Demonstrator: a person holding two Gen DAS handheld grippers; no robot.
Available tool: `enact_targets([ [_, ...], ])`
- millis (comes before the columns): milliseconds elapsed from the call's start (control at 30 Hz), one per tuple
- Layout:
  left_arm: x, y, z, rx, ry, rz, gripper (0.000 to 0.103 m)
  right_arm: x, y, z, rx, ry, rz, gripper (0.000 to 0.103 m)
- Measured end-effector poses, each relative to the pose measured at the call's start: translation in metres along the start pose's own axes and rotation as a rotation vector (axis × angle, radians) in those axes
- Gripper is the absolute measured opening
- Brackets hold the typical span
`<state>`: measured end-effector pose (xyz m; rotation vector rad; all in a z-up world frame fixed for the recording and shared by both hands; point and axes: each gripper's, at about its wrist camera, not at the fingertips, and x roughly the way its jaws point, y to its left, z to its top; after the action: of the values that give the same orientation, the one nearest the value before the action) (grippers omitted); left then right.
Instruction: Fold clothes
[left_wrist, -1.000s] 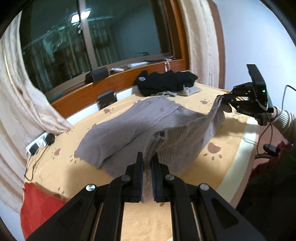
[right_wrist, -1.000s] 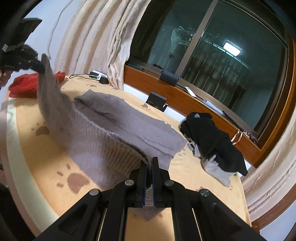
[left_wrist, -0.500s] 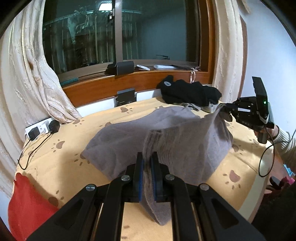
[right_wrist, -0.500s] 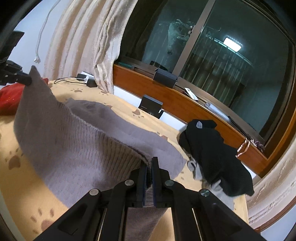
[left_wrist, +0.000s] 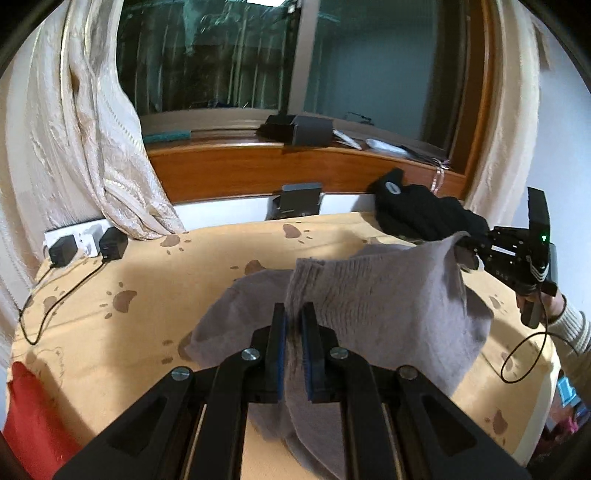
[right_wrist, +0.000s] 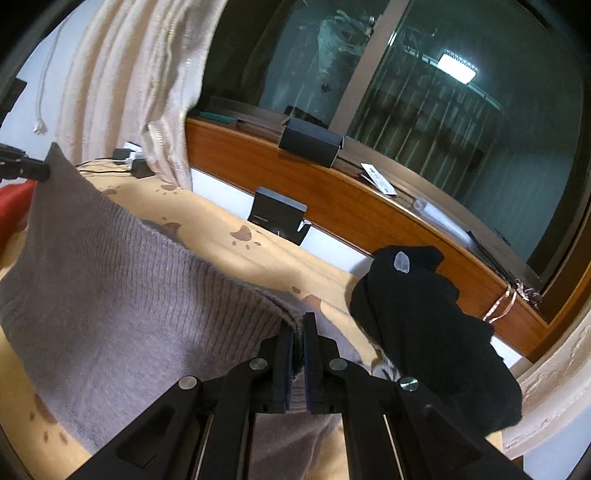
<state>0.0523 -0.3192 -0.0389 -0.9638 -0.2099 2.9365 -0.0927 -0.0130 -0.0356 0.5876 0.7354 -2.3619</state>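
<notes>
Both the left gripper (left_wrist: 294, 325) and right gripper (right_wrist: 298, 339) have jaws clamped on the grey sweater (left_wrist: 388, 295), lifting its ribbed edge above the bed (left_wrist: 147, 295).

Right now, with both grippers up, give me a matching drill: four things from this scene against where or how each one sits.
Things:
1. grey sweater
2. black garment
3. red cloth
4. two black chargers

Places or states:
A. plugged into the white power strip by the curtain
B. piled on the bed near the wooden sill
C. lifted, pinched at two spots by the grippers
D. at the bed's near left edge

Pairs: 1-C, 2-B, 3-D, 4-A
</notes>
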Motion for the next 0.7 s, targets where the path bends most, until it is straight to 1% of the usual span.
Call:
enact_targets([
  [133,0.025,0.017,0.010,-0.041,0.025,0.003,0.011,0.033,-0.005,0.012,0.026,0.029,0.005,0.005],
  [333,0.059,0.039,0.016,-0.109,0.055,0.010,0.011,0.079,-0.003,0.018,0.050,0.079,0.016,0.005],
  [433,0.075,0.050,0.016,-0.149,0.069,0.016,0.011,0.095,0.001,0.019,0.051,0.094,0.021,0.005],
  [600,0.101,0.069,0.012,-0.242,0.099,0.032,0.011,0.119,0.006,0.016,0.060,0.121,0.028,0.005],
  [700,0.117,0.073,0.011,-0.256,0.123,0.063,0.011,0.134,0.008,0.013,0.073,0.140,0.032,0.005],
])
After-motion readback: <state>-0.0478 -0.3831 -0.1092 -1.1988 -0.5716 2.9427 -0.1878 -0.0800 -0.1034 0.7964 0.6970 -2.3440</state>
